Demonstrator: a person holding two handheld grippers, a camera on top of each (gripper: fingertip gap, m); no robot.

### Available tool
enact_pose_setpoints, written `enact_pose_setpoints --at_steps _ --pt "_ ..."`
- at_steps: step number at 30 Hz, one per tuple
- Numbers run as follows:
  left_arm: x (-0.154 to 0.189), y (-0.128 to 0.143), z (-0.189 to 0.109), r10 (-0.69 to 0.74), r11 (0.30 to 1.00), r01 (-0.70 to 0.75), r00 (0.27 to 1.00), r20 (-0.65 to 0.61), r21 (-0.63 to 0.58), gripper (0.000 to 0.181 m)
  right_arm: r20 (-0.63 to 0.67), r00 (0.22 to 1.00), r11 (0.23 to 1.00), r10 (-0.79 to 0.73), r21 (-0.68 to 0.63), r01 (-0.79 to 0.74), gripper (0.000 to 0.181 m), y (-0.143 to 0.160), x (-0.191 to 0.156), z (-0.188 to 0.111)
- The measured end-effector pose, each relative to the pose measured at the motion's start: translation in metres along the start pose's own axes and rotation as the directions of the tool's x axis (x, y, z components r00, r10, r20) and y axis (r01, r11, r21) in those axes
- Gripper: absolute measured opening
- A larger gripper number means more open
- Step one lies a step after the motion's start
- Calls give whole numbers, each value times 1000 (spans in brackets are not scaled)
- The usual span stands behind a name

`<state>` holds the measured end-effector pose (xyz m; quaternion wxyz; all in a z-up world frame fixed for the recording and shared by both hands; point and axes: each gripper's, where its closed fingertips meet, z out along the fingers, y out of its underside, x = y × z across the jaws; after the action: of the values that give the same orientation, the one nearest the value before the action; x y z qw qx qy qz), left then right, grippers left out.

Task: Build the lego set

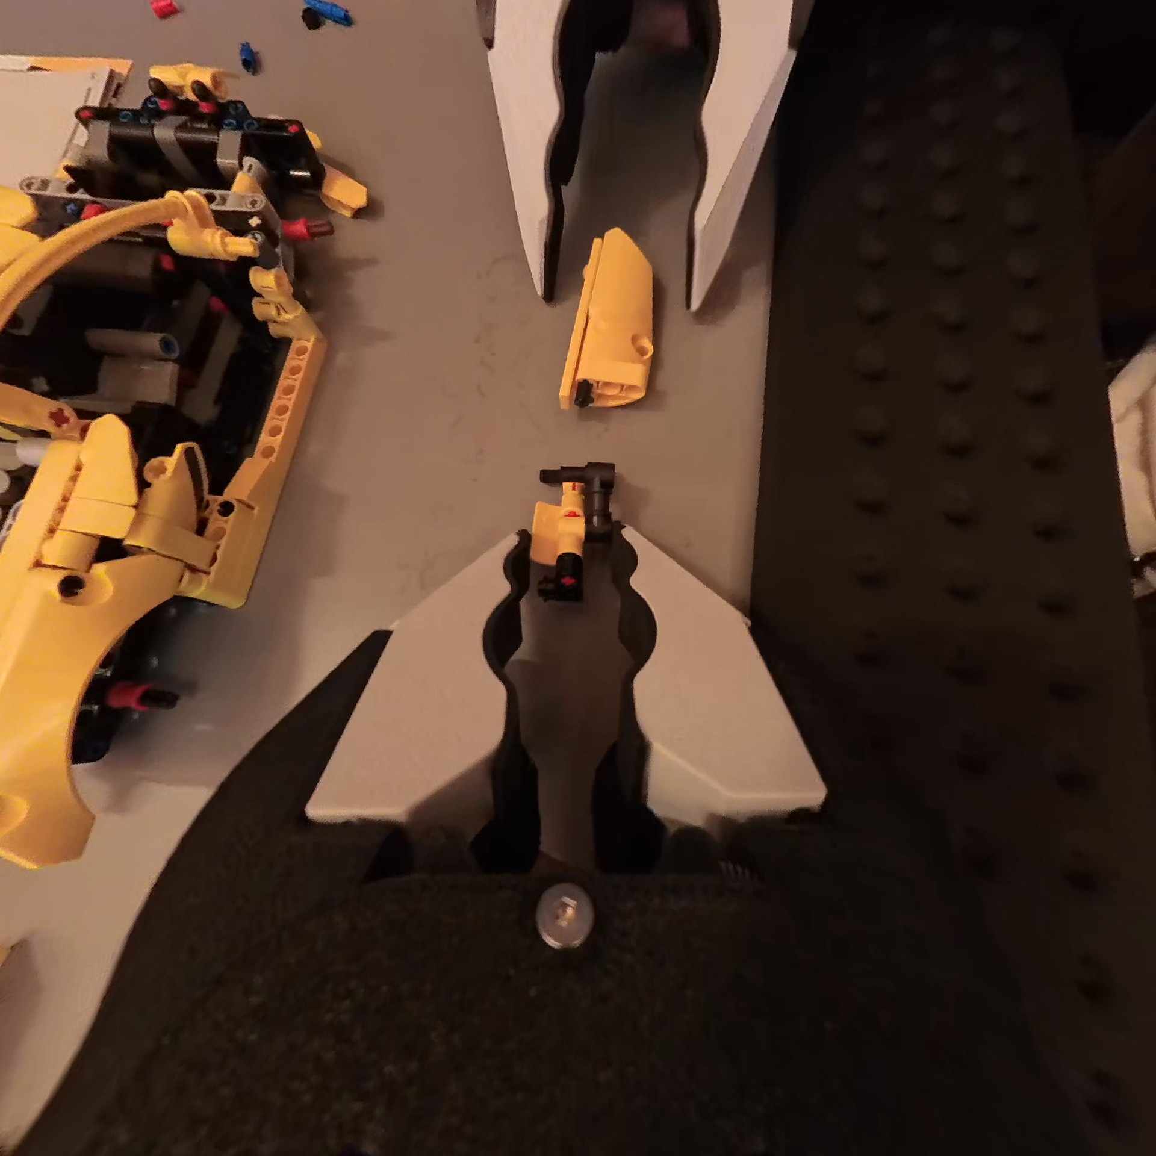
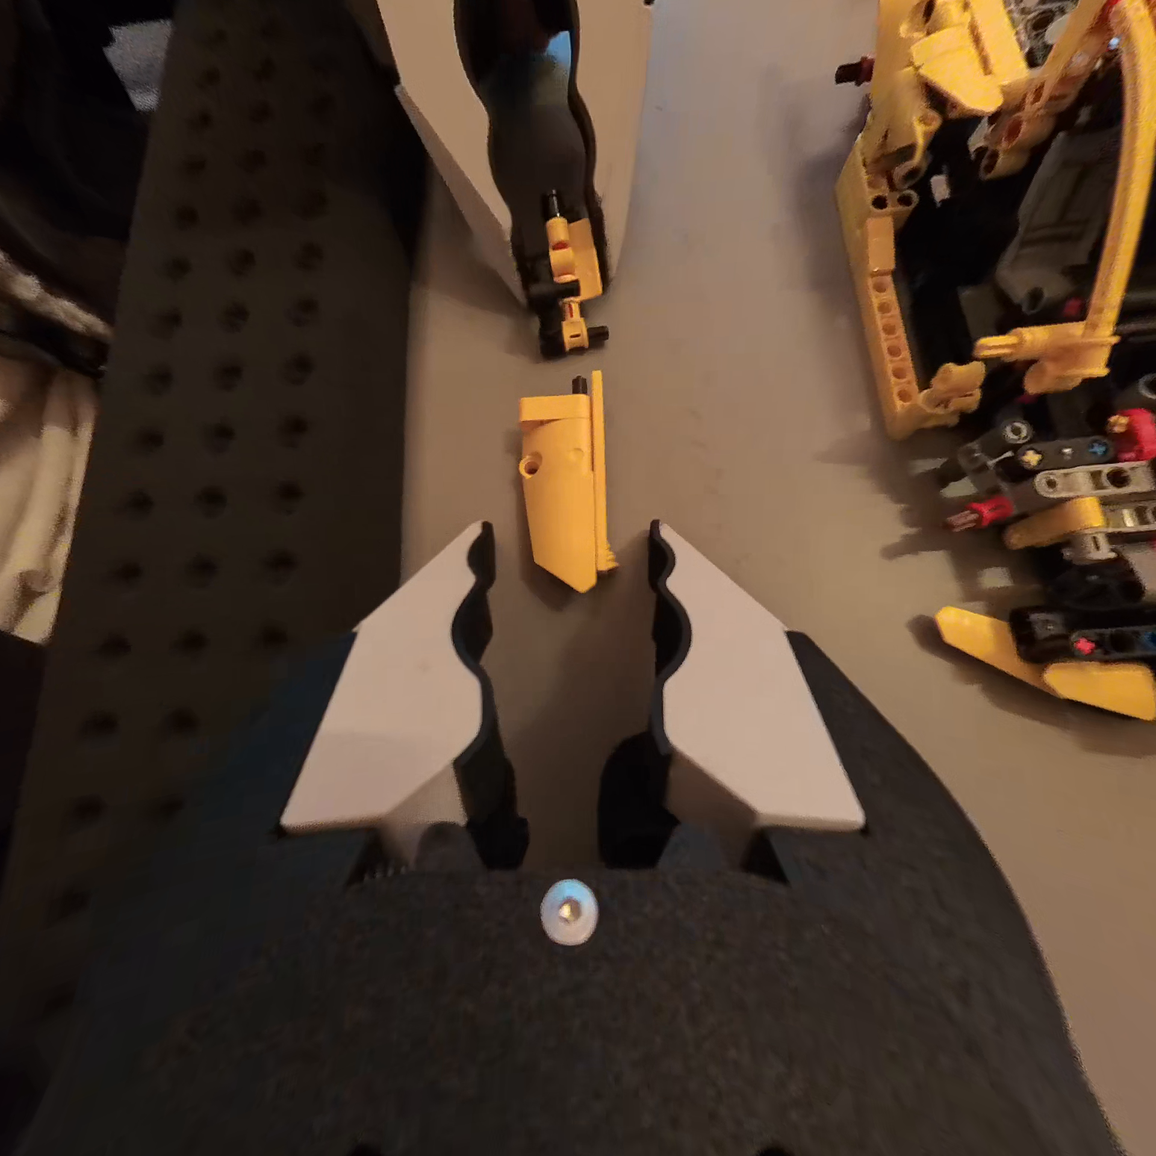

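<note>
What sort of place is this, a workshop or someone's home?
Probably a hobby table, home or lab unclear: a grey tabletop holds a half-built yellow model, loose pins and a dark studded baseplate.

Your left tongs are pinching a small yellow-and-black pin assembly at the tips. Just ahead, a yellow panel lies on the grey counter, with your right tongs spread wide around its far end. The half-built yellow model sits off left.

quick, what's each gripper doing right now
Left gripper: closed on the small yellow and black lego connector piece.
Right gripper: open, empty, its fingertips flanking the yellow curved lego panel lying on the grey table.
</note>
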<state>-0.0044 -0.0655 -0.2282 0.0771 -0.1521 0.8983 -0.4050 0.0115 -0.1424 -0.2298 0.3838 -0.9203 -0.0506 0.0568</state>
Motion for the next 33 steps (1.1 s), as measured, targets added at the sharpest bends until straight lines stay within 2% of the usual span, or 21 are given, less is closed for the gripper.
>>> enact_pose_setpoints --at_steps 5,10,13,16,18,21,24,25,27,31,33 --pt "3 -1 0 -30 1000 30 999 -17 3 28 -29 999 1000 25 8 -25 28 0 7 0" --pt "-5 -16 -11 -12 997 9 999 41 75 37 38 993 994 110 13 -110 23 -2 3 -1" --pt "-15 -34 -23 125 981 -150 973 195 121 37 125 969 976 211 34 -217 23 -9 -2 -2" --pt "-16 -47 -30 358 915 -400 862 359 49 39 259 925 944 280 99 -314 23 -27 -7 -10" --pt "-7 -52 -30 468 861 -509 798 379 9 39 385 863 910 326 118 -396 22 -43 -11 -18" --pt "4 -59 -32 524 818 -575 764 376 28 39 567 747 869 348 105 -484 22 -64 -18 -26" --pt "10 -66 -36 503 817 -568 785 361 98 35 692 639 862 336 46 -504 22 -76 -31 -27" --pt "13 -68 -38 499 813 -569 790 356 123 29 715 613 865 338 21 -501 22 -77 -34 -25" --pt "20 -71 -41 490 809 -564 803 339 168 28 757 558 866 340 -20 -500 22 -79 -40 -24" --pt "29 -74 -42 466 808 -536 835 293 244 18 784 515 855 348 -40 -517 22 -83 -40 -23" --pt "22 -76 -42 375 851 -442 889 262 282 16 785 507 832 356 -19 -555 22 -86 -34 -25"
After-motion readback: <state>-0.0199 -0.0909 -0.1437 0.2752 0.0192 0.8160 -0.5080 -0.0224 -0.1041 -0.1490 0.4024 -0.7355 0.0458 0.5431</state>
